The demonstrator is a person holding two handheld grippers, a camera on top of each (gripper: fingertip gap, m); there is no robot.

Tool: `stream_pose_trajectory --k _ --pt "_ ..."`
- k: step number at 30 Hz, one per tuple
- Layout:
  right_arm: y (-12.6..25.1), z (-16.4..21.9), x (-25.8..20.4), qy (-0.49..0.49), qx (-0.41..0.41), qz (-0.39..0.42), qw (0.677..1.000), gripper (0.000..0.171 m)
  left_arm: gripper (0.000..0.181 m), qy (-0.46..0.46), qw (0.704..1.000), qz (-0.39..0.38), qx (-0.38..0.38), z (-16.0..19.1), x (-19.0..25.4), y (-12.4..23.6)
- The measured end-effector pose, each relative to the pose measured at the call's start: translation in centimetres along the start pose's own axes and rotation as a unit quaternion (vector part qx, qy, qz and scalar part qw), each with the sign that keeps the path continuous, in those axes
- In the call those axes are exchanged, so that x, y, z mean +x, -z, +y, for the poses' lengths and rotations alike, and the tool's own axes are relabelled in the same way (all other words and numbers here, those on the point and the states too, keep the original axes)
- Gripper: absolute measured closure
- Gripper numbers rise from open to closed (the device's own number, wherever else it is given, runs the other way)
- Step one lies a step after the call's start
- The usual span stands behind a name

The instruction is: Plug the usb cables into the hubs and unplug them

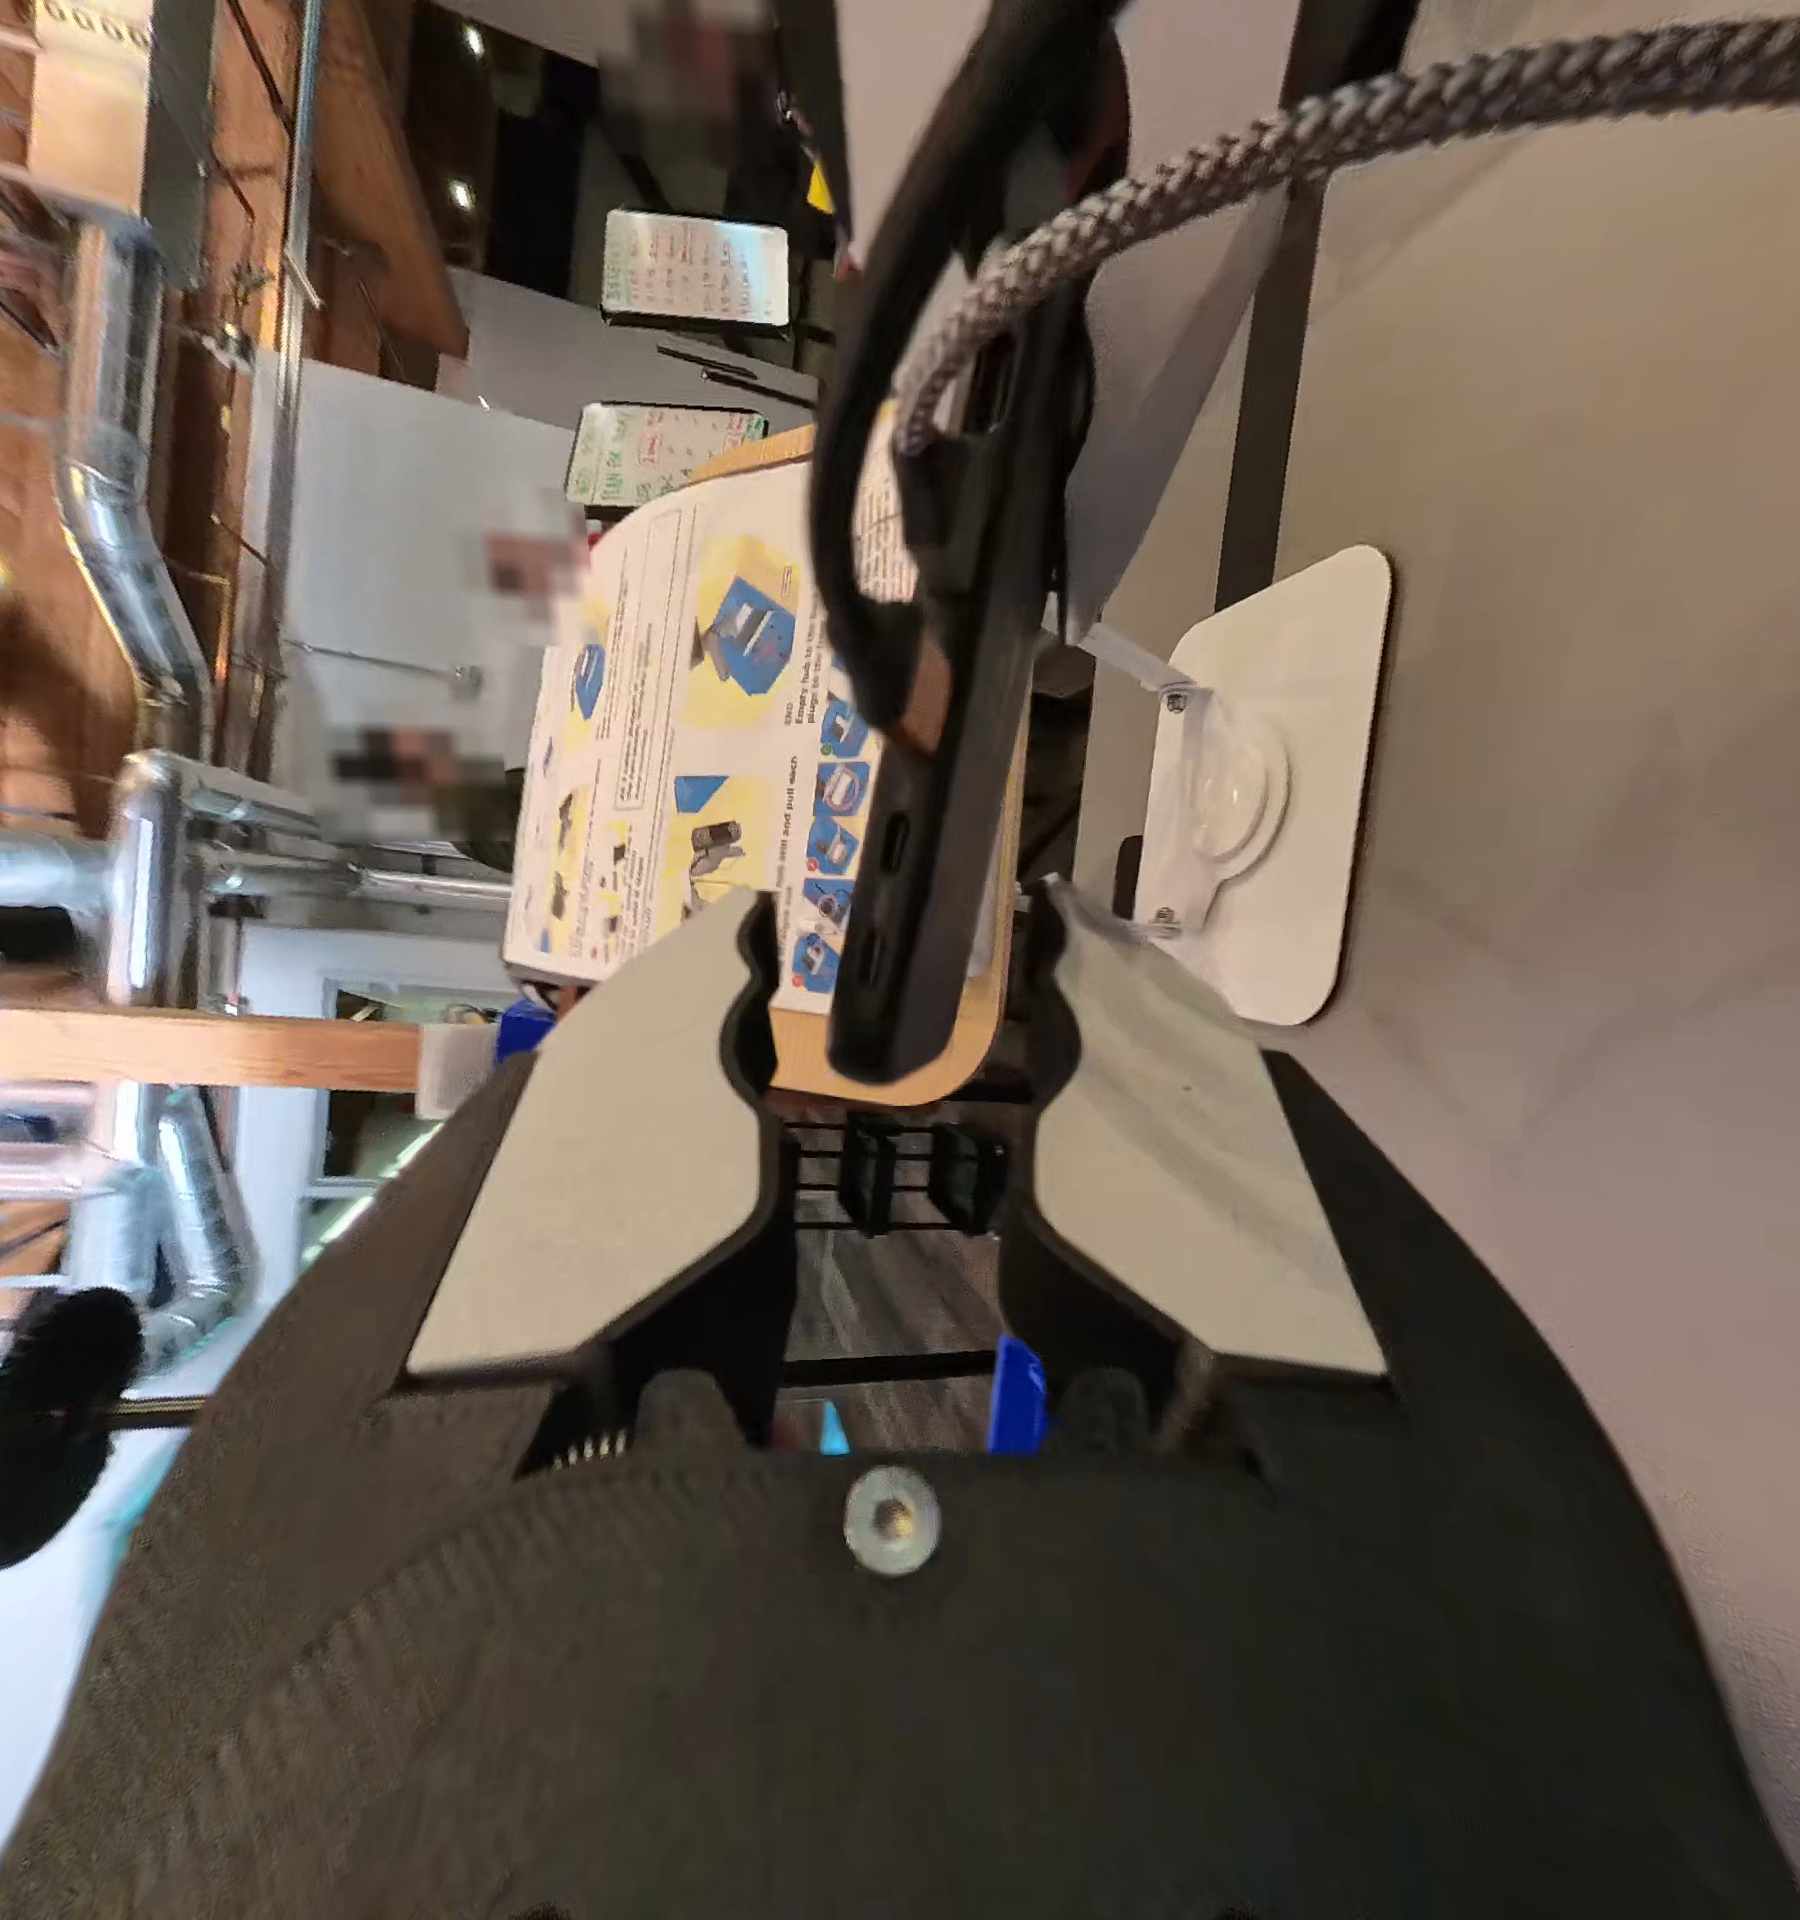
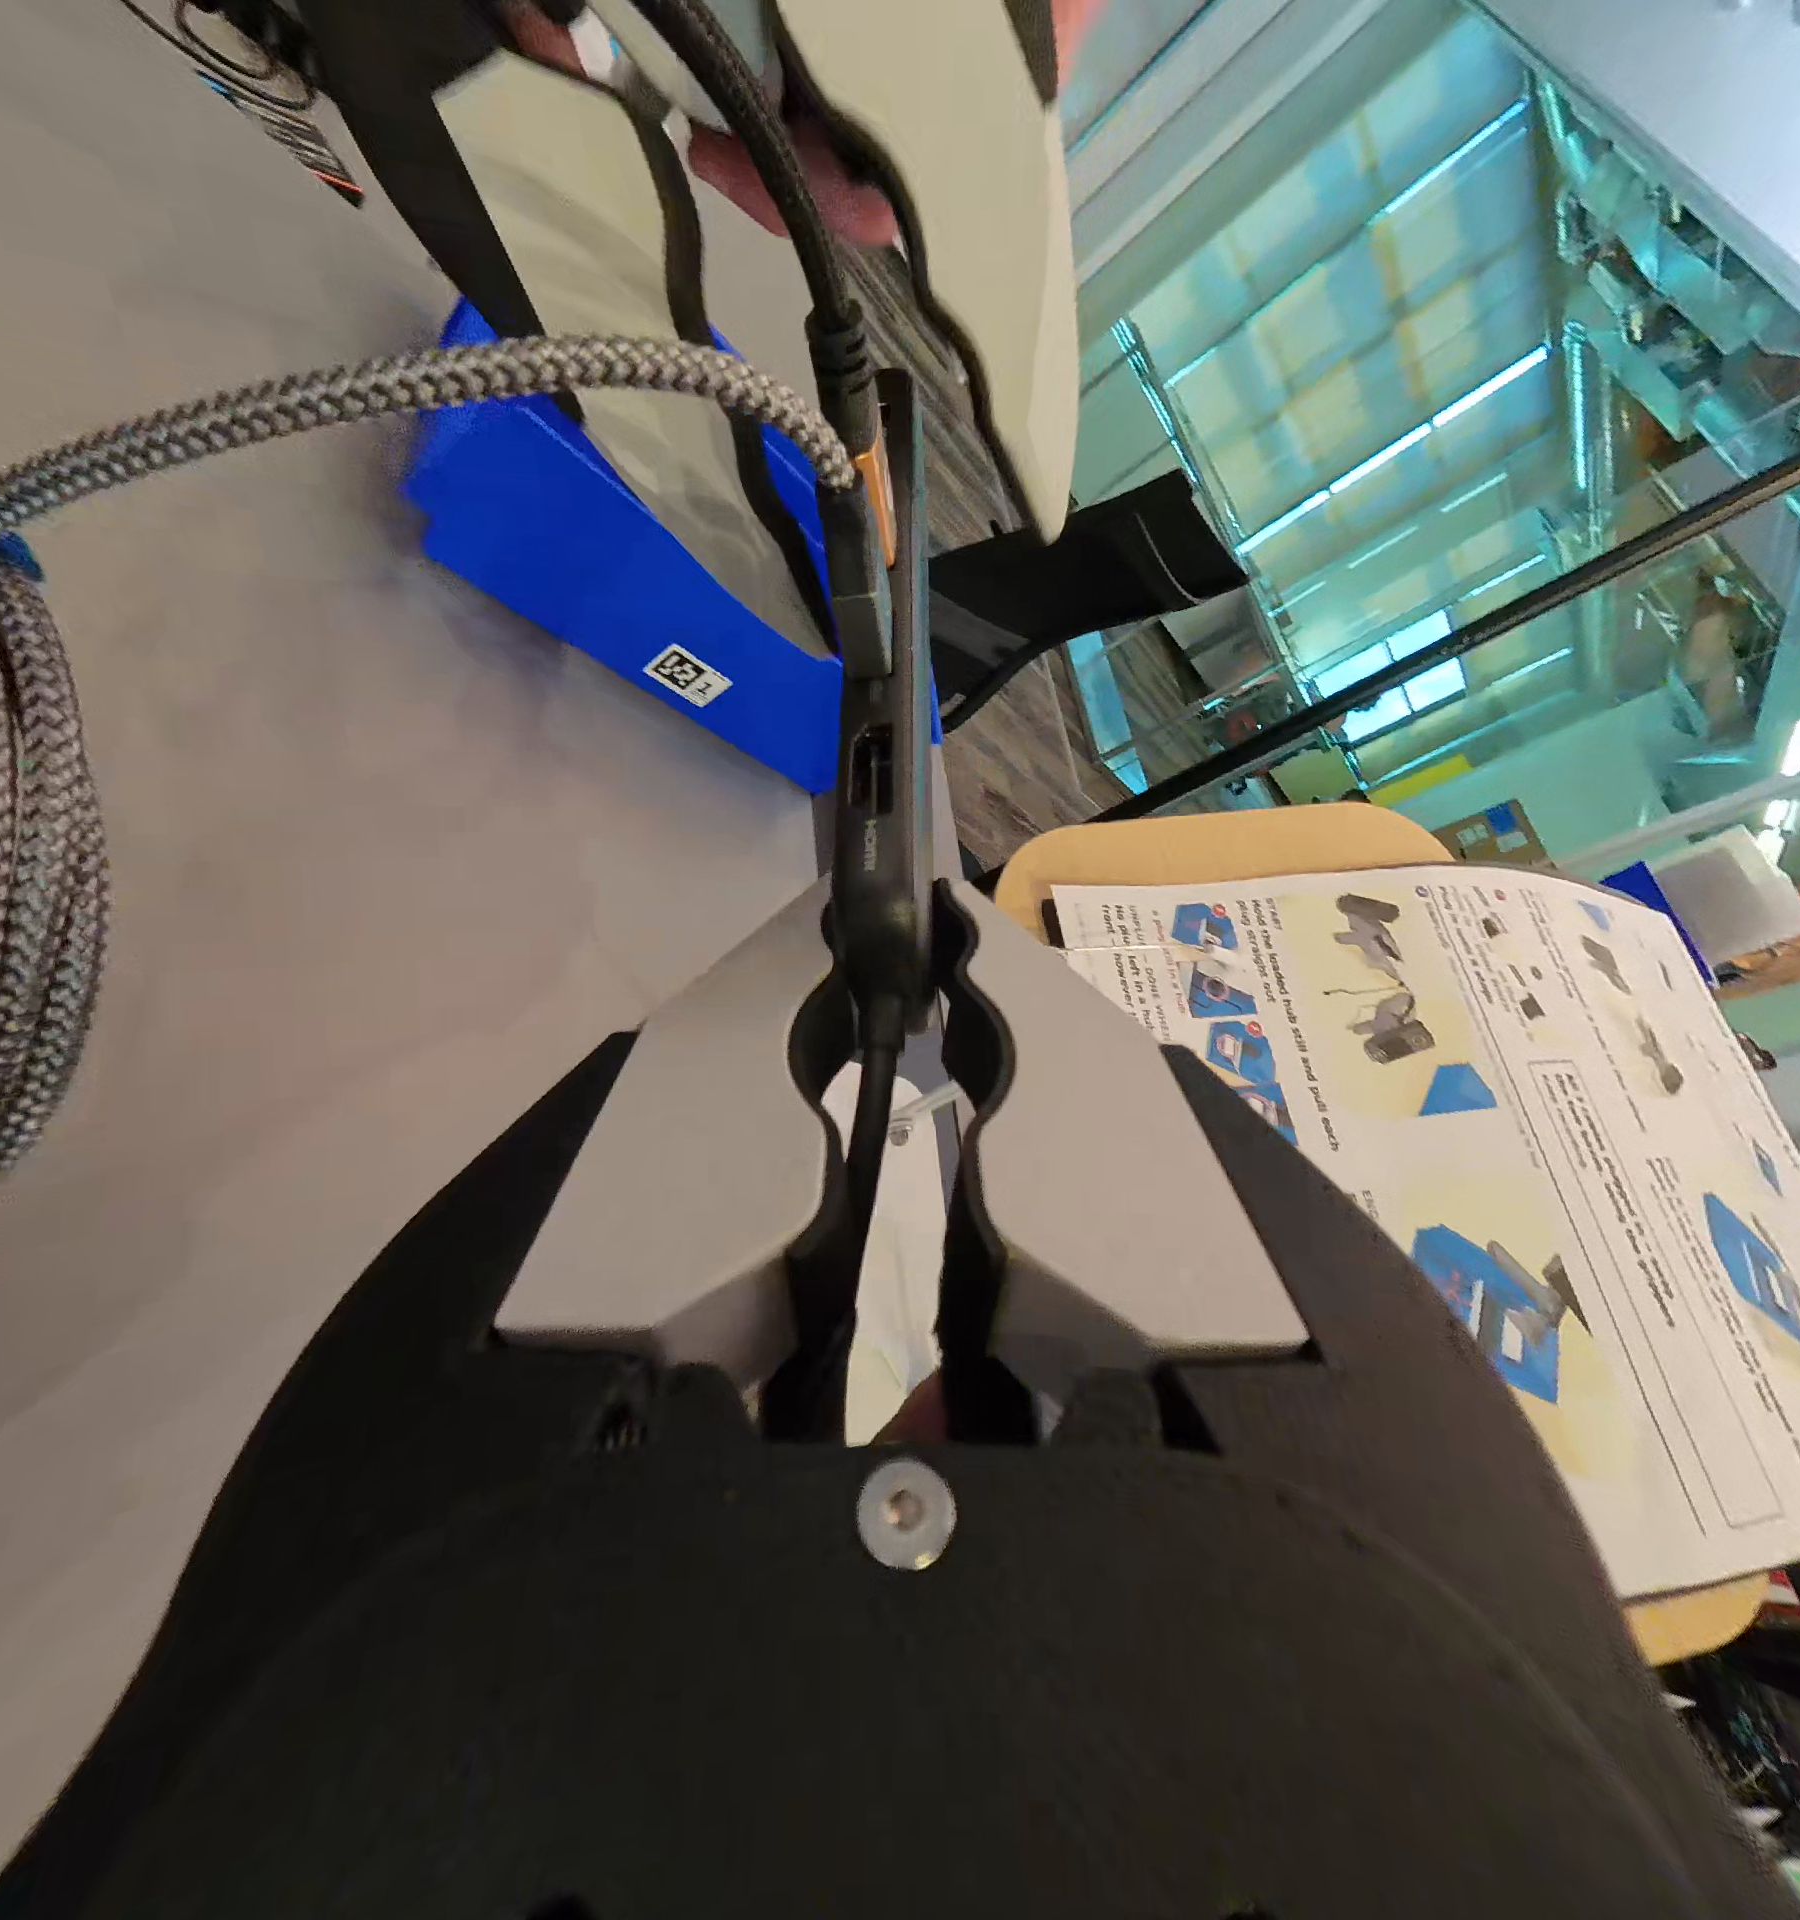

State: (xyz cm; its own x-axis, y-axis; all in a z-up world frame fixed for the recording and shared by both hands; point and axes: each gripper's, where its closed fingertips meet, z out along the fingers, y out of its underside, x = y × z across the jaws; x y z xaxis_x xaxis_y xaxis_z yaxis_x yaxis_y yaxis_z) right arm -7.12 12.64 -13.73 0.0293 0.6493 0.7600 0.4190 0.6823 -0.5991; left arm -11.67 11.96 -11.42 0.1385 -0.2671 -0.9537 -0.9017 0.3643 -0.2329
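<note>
A black USB hub (image 2: 880, 831) is held off the grey table (image 2: 252, 987). My right gripper (image 2: 891, 935) is shut on the end where the hub's own black lead (image 2: 870, 1101) comes out. A grey braided cable (image 2: 408, 379) and a black cable with an orange plug (image 2: 878, 488) sit in side ports. In the left wrist view the hub (image 1: 969, 727) points at my left gripper (image 1: 901, 987), which is open with the hub's free end just beyond its tips. The orange plug (image 1: 922, 712) and the braided cable (image 1: 1239, 145) show there. Its pale fingers (image 2: 979, 260) flank the hub.
A blue bin (image 2: 605, 582) stands on the table behind the hub. A coil of braided cable (image 2: 13, 831) lies at the left. A printed sheet on a wooden board (image 2: 1498, 1143) hangs past the table edge. A white plate with a clear mount (image 1: 1280, 779) sits on the table. Across from one pair of fingers to the other is roughly 6 centimetres.
</note>
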Motion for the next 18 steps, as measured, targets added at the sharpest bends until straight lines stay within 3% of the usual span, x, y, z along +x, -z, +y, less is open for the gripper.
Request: stream_pose_trajectory --k 7,11,15,18 --pt "0.5 -0.8 -0.5 0.044 0.004 0.000 0.999 0.160 0.169 -0.013 1.000 0.026 0.008 -0.9 2.2 -0.6" --pt "1.4 -2.0 -0.4 0.094 0.013 0.020 0.995 0.160 0.169 0.017 0.999 0.034 0.037 -1.5 1.7 0.1" --pt "2.8 -3.8 -0.2 0.158 0.027 0.045 0.986 0.147 0.169 0.031 0.995 0.071 0.070 -2.2 1.7 0.8" --pt "3.7 -5.2 -0.7 0.183 0.040 0.043 0.981 0.147 0.169 0.034 0.990 0.092 0.100 -3.0 1.4 1.5"
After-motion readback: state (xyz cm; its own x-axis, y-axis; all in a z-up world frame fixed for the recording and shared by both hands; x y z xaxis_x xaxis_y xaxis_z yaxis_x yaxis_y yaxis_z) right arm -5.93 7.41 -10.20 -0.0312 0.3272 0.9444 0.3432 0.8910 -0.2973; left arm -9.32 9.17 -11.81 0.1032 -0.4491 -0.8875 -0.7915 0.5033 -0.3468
